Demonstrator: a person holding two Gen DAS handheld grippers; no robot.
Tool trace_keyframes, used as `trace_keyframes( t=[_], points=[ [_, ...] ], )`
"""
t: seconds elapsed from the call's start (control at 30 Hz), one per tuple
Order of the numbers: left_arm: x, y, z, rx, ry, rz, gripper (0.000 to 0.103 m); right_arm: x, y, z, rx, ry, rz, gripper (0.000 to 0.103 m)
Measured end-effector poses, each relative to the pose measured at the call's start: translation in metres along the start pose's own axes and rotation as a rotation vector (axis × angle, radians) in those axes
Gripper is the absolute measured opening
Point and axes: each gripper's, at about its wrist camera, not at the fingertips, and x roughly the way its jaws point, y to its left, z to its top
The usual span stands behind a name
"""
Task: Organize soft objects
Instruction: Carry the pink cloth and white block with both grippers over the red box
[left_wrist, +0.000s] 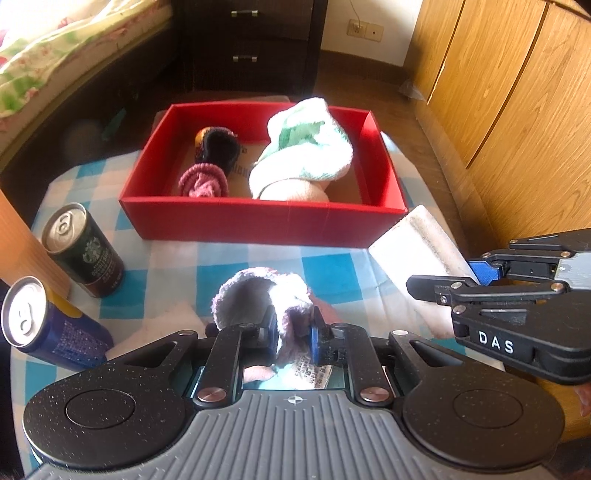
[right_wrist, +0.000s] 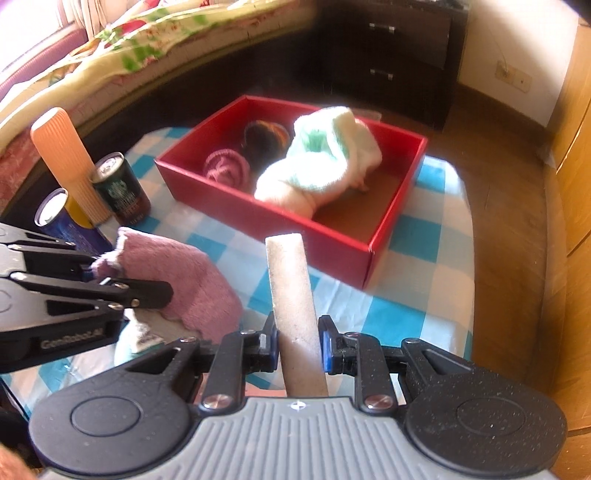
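My left gripper (left_wrist: 293, 334) is shut on a fuzzy purple sock (left_wrist: 258, 295), held just above the blue checked cloth; it shows in the right wrist view too (right_wrist: 177, 277). My right gripper (right_wrist: 297, 345) is shut on a flat white sponge (right_wrist: 291, 295), seen edge-on; in the left wrist view the sponge (left_wrist: 417, 247) sits by the box's near right corner. The red box (left_wrist: 258, 221) ahead holds a white and green towel (left_wrist: 306, 147), a pink rolled sock (left_wrist: 203, 181) and a dark rolled sock (left_wrist: 218, 144).
Two drink cans (left_wrist: 85, 251) (left_wrist: 44, 328) and an orange ribbed tube (right_wrist: 62, 162) stand at the left. A bed, a dark drawer unit (left_wrist: 243, 40) and wooden wardrobe doors (left_wrist: 517, 92) surround the low table (right_wrist: 436, 236).
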Motion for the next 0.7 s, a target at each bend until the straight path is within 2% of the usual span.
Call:
trace_keyframes(
  t=[0.47, 0.53, 0.57, 0.6, 0.63, 0.67, 0.7],
  points=[
    [-0.029, -0.003, 0.011, -0.005, -0.080, -0.033, 0.015, -0.030, 0.013, 0.005, -0.029, -0.092, 0.003, 0.001],
    [-0.027, -0.001, 0.011, -0.007, -0.079, -0.028, 0.019, -0.031, 0.012, 0.006, -0.025, -0.094, 0.005, 0.001],
    [-0.025, 0.001, 0.011, -0.010, -0.071, -0.026, 0.028, -0.030, 0.012, 0.006, -0.024, -0.094, 0.006, 0.001],
    [-0.020, 0.003, 0.010, -0.019, -0.052, -0.020, 0.054, -0.030, 0.011, 0.006, -0.022, -0.092, 0.009, 0.001],
    [-0.016, 0.006, 0.010, -0.034, -0.035, -0.020, 0.068, -0.029, 0.011, 0.006, -0.019, -0.090, 0.013, 0.001],
    [-0.010, 0.008, 0.010, -0.047, -0.032, -0.024, 0.077, -0.027, 0.010, 0.006, -0.016, -0.089, 0.016, 0.001],
    [-0.003, 0.009, 0.011, -0.054, -0.029, -0.010, 0.075, -0.025, 0.009, 0.006, -0.012, -0.085, 0.016, 0.001]
  ],
)
